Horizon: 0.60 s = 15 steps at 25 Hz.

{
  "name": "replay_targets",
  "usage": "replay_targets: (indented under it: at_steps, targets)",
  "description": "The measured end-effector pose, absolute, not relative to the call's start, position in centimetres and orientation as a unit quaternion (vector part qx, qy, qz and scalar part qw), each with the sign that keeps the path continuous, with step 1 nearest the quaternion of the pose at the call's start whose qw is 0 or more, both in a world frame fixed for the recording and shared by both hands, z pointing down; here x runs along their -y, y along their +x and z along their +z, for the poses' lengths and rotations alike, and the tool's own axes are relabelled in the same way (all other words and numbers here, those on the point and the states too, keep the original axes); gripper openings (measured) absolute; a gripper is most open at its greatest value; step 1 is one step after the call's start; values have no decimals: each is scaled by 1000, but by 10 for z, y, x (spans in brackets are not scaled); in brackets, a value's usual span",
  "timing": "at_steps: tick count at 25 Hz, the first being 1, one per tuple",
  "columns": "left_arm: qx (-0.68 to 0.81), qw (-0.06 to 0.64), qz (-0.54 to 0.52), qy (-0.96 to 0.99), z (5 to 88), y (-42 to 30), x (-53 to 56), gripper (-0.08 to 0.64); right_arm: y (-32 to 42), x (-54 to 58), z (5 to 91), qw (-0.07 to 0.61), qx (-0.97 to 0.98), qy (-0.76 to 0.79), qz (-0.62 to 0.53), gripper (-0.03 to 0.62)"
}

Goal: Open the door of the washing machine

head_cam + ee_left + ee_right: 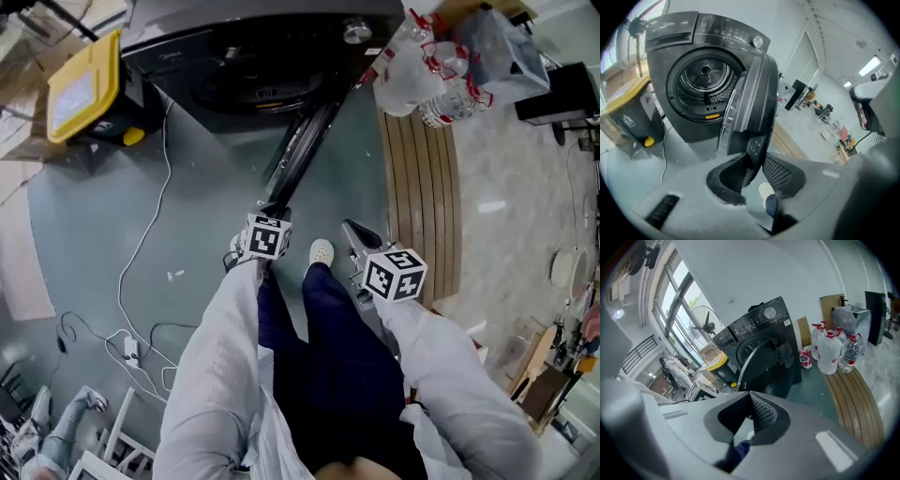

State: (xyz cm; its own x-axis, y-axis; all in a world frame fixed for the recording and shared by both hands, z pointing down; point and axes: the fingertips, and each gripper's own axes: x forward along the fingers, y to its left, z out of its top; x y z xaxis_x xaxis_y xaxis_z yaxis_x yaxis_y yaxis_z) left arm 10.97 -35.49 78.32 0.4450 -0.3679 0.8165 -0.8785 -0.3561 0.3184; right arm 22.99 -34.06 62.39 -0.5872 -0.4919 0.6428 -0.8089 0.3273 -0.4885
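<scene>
The dark front-loading washing machine [272,56] stands at the top of the head view, its round drum [705,79] exposed. Its door [300,155] is swung wide open and points toward me, edge-on. My left gripper [270,211] is at the door's outer end, and in the left gripper view the door's edge [757,140] sits between the pads [780,173], gripped. My right gripper [350,229] hovers to the right of the door, apart from it, jaws together with nothing in them. From its own view the right gripper [749,411] looks toward the machine [764,343].
A yellow-lidded bin [84,89] stands left of the machine. Large water bottles [422,70] and a bag rest on a wooden slatted platform [422,206] to the right. A white cable [141,253] trails over the floor. My shoe [322,251] is below the door.
</scene>
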Motion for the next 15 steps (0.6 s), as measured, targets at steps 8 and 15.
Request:
replay_targets:
  at_steps: [8,15]
  targets:
    - [453,408,301,733,783,165,337,114,281,345,637,212,817,361,397,8]
    - [458,421,285,730,784,203,327,117,310,341,640,206,812,365,406,8]
